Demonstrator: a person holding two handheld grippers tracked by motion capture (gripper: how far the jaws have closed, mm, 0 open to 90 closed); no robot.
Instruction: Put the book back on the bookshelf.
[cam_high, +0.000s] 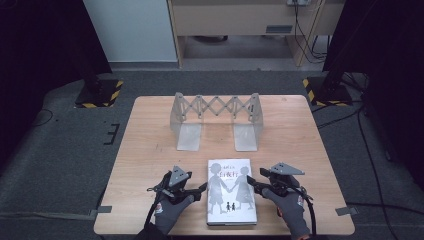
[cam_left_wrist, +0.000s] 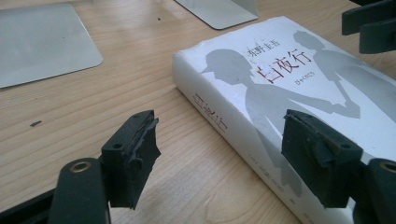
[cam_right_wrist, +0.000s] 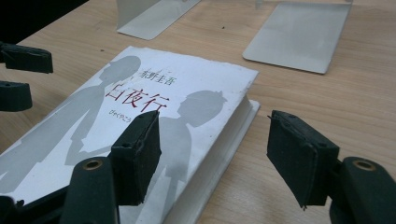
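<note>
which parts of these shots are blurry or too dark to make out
High view: the wooden table is evenly lit, the room's left and right edges fall to near black. Left gripper view: the book title is sharp, the near jaws soft. Right gripper view: the metal bookend plates at the top blur slightly, with no harsh glare.

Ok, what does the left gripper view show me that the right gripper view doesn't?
The left gripper view alone shows the book's spine with its printed lettering, running along the side that faces the left gripper. The right gripper view alone shows the opposite long side, the page edges, beside the right gripper. Both share the white book lying flat on the wooden table, its cover with grey silhouettes and red title, the metal bookend plates beyond it, and open jaws straddling a book edge.
</note>
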